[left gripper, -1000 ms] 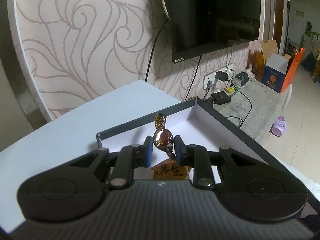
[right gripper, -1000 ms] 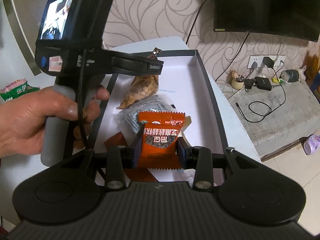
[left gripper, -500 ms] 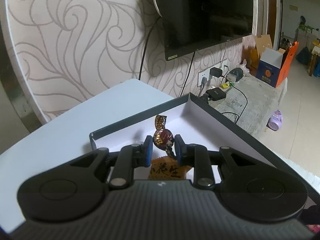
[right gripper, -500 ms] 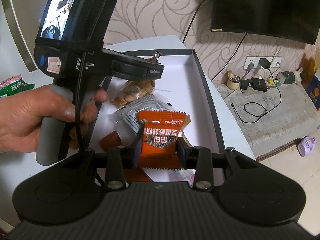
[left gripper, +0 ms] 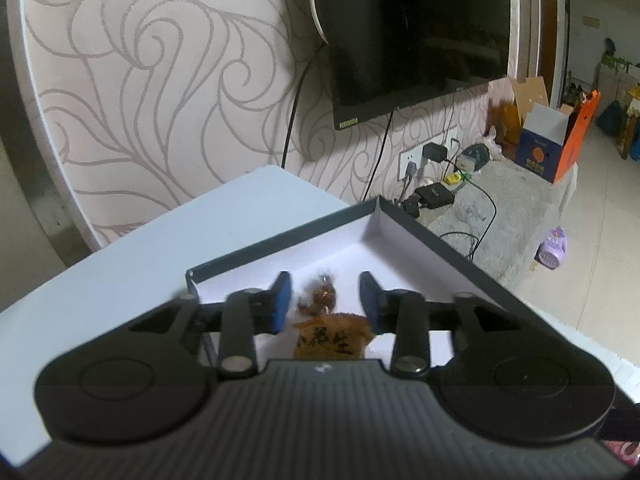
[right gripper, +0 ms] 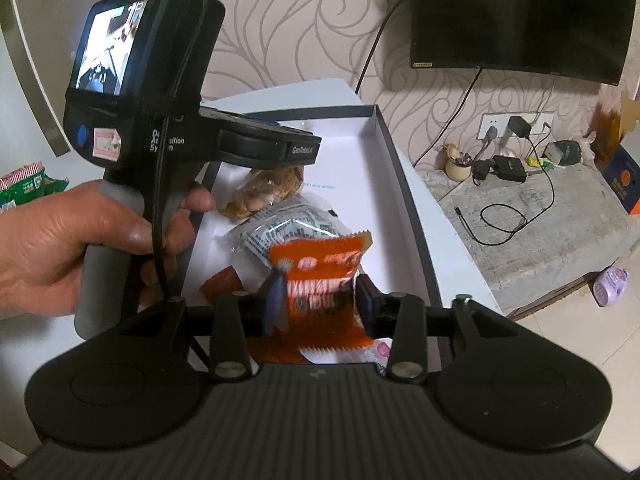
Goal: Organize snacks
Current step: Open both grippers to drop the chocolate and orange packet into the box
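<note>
In the left wrist view my left gripper [left gripper: 325, 297] is open over the dark-rimmed white box [left gripper: 420, 232]. The brown wrapped candy [left gripper: 320, 298] is blurred between the parted fingers, free of both, above an orange peanut packet [left gripper: 330, 340]. In the right wrist view my right gripper [right gripper: 318, 300] is opening around the orange snack packet [right gripper: 320, 276], which is blurred and tilted, over the same box [right gripper: 396, 184]. The left gripper body [right gripper: 256, 148] hovers over the box's left side. A clear peanut bag [right gripper: 264, 192] and a silver-white packet [right gripper: 288, 232] lie in the box.
The box sits on a white table [left gripper: 120, 264] by a patterned wall. A green and red snack bag [right gripper: 28, 184] lies at the far left. A television [right gripper: 520, 16] hangs on the wall. A low grey ledge [right gripper: 532, 216] with chargers and cables is to the right.
My left gripper has opened and let go of the brown candy, which drops toward the box. My right gripper's jaws have widened and the orange packet has tilted and slipped.
</note>
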A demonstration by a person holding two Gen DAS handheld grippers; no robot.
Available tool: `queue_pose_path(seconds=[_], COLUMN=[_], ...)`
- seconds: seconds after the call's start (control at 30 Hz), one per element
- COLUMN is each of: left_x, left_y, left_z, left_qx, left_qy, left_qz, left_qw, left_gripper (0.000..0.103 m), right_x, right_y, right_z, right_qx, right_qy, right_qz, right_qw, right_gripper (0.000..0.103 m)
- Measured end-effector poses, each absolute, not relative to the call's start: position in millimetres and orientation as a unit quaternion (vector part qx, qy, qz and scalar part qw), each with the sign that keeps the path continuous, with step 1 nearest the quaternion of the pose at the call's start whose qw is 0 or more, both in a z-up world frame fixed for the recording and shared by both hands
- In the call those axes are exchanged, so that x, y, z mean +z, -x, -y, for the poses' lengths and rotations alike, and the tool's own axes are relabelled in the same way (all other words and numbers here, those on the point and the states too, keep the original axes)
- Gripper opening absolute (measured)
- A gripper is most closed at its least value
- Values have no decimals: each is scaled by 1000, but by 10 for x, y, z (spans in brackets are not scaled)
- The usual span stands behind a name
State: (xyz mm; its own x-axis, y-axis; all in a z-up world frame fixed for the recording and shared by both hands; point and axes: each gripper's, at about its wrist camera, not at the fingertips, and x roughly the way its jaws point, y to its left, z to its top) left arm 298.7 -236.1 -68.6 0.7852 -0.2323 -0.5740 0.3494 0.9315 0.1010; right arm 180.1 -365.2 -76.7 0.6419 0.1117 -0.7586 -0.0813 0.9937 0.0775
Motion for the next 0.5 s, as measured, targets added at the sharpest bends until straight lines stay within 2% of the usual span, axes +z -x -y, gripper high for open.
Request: queue_pose_path(seconds=[0.03,0.1,0.17,0.23,0.3,0.5], left_x=[-668,-629,-592,-549,-522,-470], left_y=[-2972,-2942,-2914,-2874,-2843,-2730], left_z=[2358,2369,2371,2364,2364,2362], left_qx=[-154,-153,-151,-149,-150,-149], left_qy=[-100,-101,-100,-97,-96,-94], left_qz=[-285,-277,-271,-264,-262,-259], left_qw=[941,943,945,948,949,949], left_gripper=[47,51,62,66,66,66], right_x=[-748,-704,-670,-643,-621,-570], right_y=[-1786,-1747,-1707,-1672,-1634,-1535], right_z=[3655,3659,3659,3662,3669,3668], right_qx=[53,56,59,59,59,59], right_qy=[-20,-23,-23,-25,-27,-33], right_qz=[-416,-412,-409,-407,-405,-400], right_qw=[907,909,911,911,912,914], right_gripper=[56,57,57,60,65,67])
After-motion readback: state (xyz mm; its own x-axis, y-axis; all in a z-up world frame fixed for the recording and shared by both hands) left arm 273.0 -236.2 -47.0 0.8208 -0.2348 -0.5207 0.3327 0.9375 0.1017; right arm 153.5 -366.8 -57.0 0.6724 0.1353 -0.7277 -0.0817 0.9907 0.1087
